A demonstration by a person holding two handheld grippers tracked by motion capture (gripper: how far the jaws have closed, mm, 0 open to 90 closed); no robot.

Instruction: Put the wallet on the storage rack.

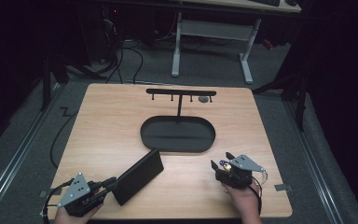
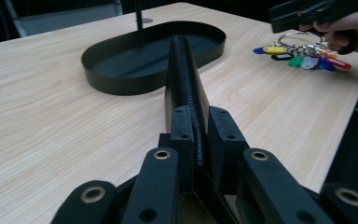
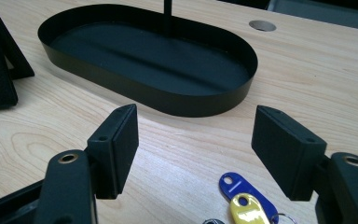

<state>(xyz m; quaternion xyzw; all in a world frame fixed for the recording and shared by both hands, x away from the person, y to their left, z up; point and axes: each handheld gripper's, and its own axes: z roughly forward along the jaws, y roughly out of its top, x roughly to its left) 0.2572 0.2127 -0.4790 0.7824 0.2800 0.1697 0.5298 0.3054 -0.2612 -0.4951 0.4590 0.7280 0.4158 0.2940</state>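
Landmark: black oval tray [image 1: 151, 140], thin metal, low rim, mid-table, w/ a slim post rising from it to a crossbar w/ small hooks [image 1: 181, 92]. Table [image 1: 98, 121] is pale wood-grain; a round grommet hole [image 1: 204, 99] lies beyond the tray, by the bar's right end.

Left gripper [image 1: 106, 184], near-left of tray, is clamped tight on the near edge of a flat black pouch [image 1: 139, 176], pebbled leather-like surface, standing on edge; its far end stops just short of the tray rim.

Right gripper [image 3: 193, 135], near-right of tray, jaws apart, nothing between them. Under it lies a key ring w/ coloured plastic tags [image 2: 303, 55], cut off in the right gripper view.

Dark floor, cables and desk legs beyond the table, hard to make out.
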